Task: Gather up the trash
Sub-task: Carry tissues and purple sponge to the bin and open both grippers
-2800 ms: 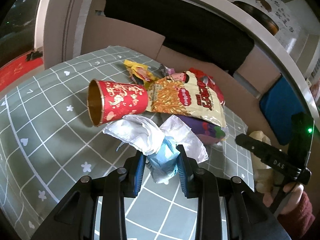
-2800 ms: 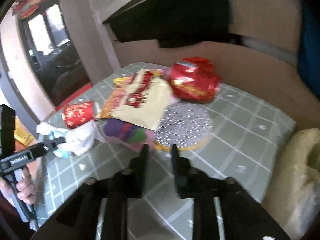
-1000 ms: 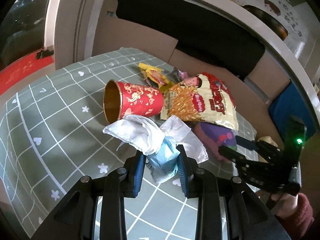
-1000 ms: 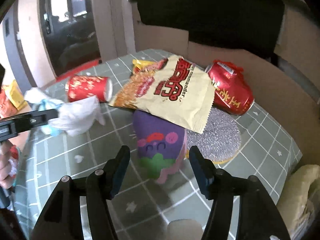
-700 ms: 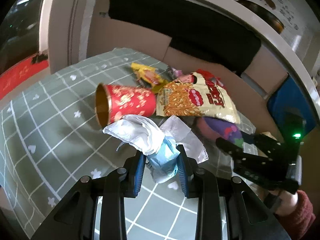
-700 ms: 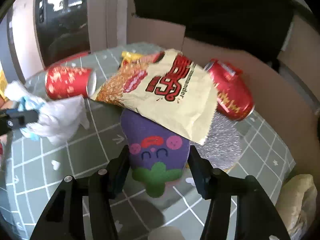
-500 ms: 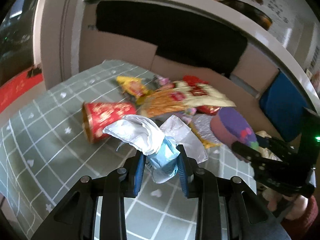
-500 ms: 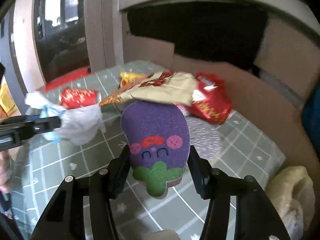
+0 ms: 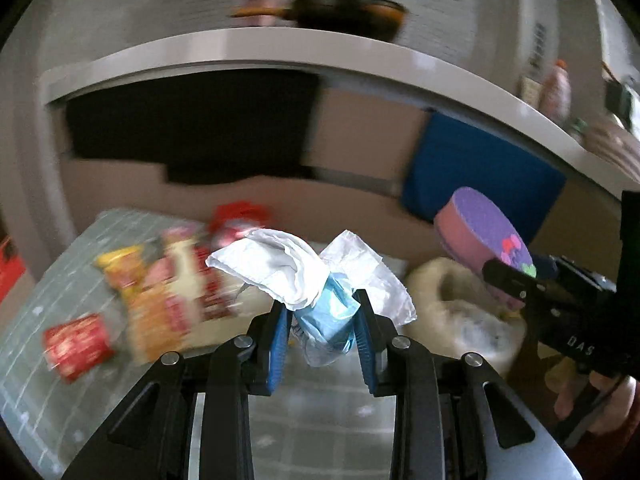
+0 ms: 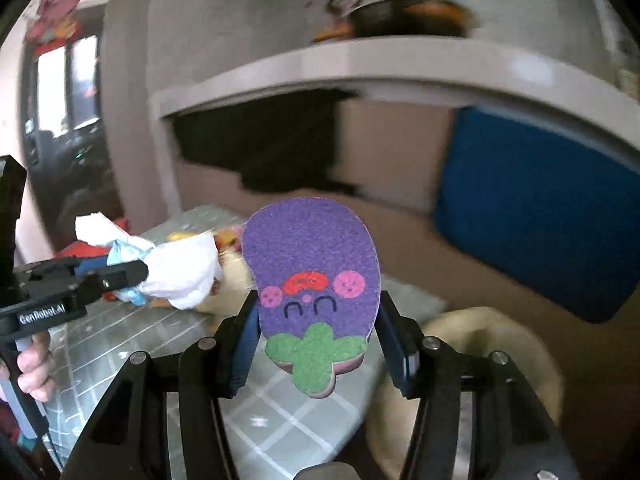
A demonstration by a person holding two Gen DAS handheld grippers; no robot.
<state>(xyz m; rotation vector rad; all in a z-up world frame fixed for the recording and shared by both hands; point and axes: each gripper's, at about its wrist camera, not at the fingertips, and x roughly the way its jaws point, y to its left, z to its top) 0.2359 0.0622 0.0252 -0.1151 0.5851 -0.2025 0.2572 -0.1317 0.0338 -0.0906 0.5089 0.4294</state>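
My left gripper [image 9: 322,334] is shut on a crumpled white and blue tissue wad [image 9: 308,280] and holds it above the green checked tablecloth [image 9: 320,420]. My right gripper [image 10: 316,340] is shut on a purple eggplant-shaped sponge [image 10: 312,280] with a face and green leaf, lifted off the table. The sponge also shows in the left wrist view [image 9: 486,240], to the right of the tissue. The tissue wad shows in the right wrist view [image 10: 172,268] at the left. A cream-coloured open bag [image 9: 460,304] lies at the table's right end, below the sponge.
On the tablecloth at the left lie a red paper cup [image 9: 76,346], a snack bag [image 9: 176,304], a yellow wrapper [image 9: 116,260] and a red can [image 9: 240,216], all blurred. A brown cardboard wall [image 9: 360,140] and a blue panel [image 9: 480,172] stand behind.
My right gripper opened, closed on the purple sponge and lifted it from under the snack bag. Both grippers have swung right toward the cream bag. The left still holds the tissue.
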